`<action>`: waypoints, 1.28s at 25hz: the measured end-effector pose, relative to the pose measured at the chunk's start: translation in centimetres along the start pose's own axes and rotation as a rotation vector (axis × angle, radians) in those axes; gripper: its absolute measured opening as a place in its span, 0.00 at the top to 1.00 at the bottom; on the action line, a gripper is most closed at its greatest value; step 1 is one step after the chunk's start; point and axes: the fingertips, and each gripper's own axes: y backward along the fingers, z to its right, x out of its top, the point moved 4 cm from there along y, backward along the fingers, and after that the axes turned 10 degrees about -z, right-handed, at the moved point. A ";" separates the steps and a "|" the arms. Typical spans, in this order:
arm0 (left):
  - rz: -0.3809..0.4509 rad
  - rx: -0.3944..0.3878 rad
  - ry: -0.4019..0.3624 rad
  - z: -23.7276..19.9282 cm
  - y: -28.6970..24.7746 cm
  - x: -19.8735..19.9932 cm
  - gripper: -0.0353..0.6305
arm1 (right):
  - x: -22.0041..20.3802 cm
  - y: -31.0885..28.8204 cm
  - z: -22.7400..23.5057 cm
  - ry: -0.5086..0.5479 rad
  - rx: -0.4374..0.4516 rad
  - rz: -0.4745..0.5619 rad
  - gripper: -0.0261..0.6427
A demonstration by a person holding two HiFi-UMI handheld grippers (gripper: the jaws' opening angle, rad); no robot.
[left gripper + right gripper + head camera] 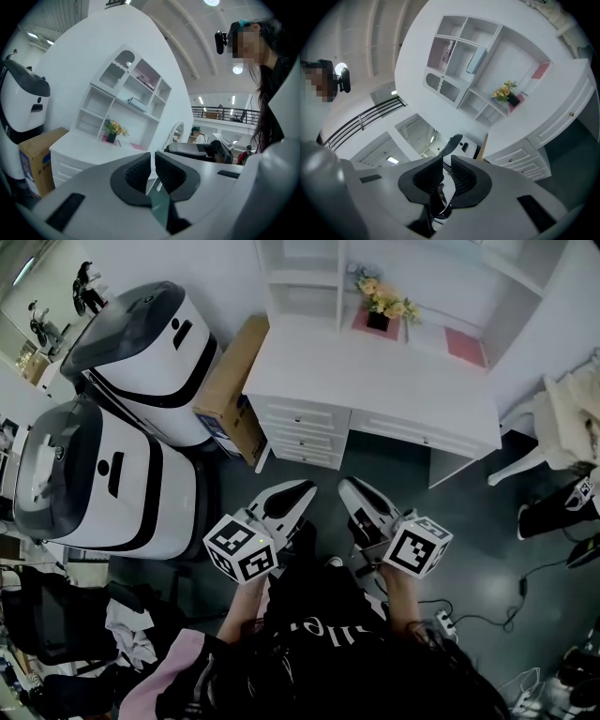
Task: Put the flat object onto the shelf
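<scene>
Left tongs [298, 495] and right tongs [352, 491] are both pressed together, empty, well back from the white bench [375, 381]. A pale flat object [137, 103] lies on the shelf [116, 98], so we judge placing done. Next, we only confirm it sits stable.
</scene>
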 end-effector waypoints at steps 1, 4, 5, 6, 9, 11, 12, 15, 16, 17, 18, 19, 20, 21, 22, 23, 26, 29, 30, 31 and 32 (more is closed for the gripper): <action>0.000 0.001 0.001 0.0 0.0 0.0 0.89 | -0.1 0.1 0.0 0.003 -0.002 -0.003 0.84; -0.005 -0.001 0.003 -0.1 0.0 -0.2 0.89 | -0.2 0.3 -0.1 0.010 -0.012 -0.004 0.84; -0.007 -0.002 0.005 -0.2 0.0 -0.2 0.89 | -0.3 0.3 -0.1 0.011 -0.015 -0.002 0.84; -0.008 -0.004 0.006 -0.2 0.0 -0.3 0.89 | -0.3 0.4 -0.1 0.013 -0.019 0.000 0.84; -0.008 -0.013 0.007 -0.2 -0.2 -0.2 0.89 | -0.2 0.7 0.0 0.018 -0.030 0.006 0.84; -0.009 -0.022 0.005 -0.1 -0.6 -0.1 0.89 | -0.1 0.8 0.1 0.019 -0.037 0.010 0.84; -0.010 -0.027 0.004 0.0 -0.7 0.0 0.89 | 0.0 0.9 0.2 0.019 -0.040 0.010 0.84; -0.018 -0.036 0.003 0.2 -1.0 -0.2 0.89 | 0.0 1.0 0.4 0.022 -0.051 0.008 0.84; -0.021 -0.038 0.003 0.2 -1.2 -0.2 0.89 | 0.0 1.1 0.6 0.023 -0.056 0.006 0.84; -0.022 -0.039 0.005 0.2 -1.3 -0.3 0.89 | 0.0 1.1 0.7 0.026 -0.062 0.004 0.84; -0.021 -0.039 0.007 0.1 -1.4 -0.3 0.89 | 0.0 1.1 0.8 0.030 -0.068 0.002 0.84; -0.020 -0.039 0.009 0.1 -1.5 -0.3 0.89 | 0.0 1.2 0.8 0.035 -0.072 0.000 0.84; -0.019 -0.037 0.011 0.1 -1.6 -0.2 0.89 | 0.0 1.2 0.8 0.040 -0.076 -0.002 0.84; -0.018 -0.036 0.011 0.1 -1.6 -0.2 0.89 | 0.0 1.3 0.9 0.044 -0.080 -0.003 0.84; -0.018 -0.037 0.011 0.2 -1.8 -0.2 0.89 | 0.1 1.5 0.9 0.047 -0.084 -0.002 0.84; -0.020 -0.039 0.009 0.3 -1.9 -0.2 0.89 | 0.1 1.7 0.9 0.050 -0.088 -0.001 0.84; -0.022 -0.051 0.010 0.8 -2.2 -0.4 0.89 | 0.2 2.3 1.1 0.053 -0.100 0.006 0.84; -0.021 -0.055 0.014 1.0 -2.2 -0.4 0.89 | 0.3 2.4 1.1 0.056 -0.107 0.006 0.84; -0.021 -0.055 0.015 1.0 -2.2 -0.4 0.89 | 0.2 2.5 1.1 0.056 -0.107 0.005 0.84; -0.020 -0.055 0.015 1.0 -2.1 -0.4 0.89 | 0.2 2.5 1.0 0.057 -0.108 0.004 0.84; -0.019 -0.055 0.015 1.1 -2.1 -0.4 0.89 | 0.2 2.6 1.0 0.058 -0.108 0.003 0.84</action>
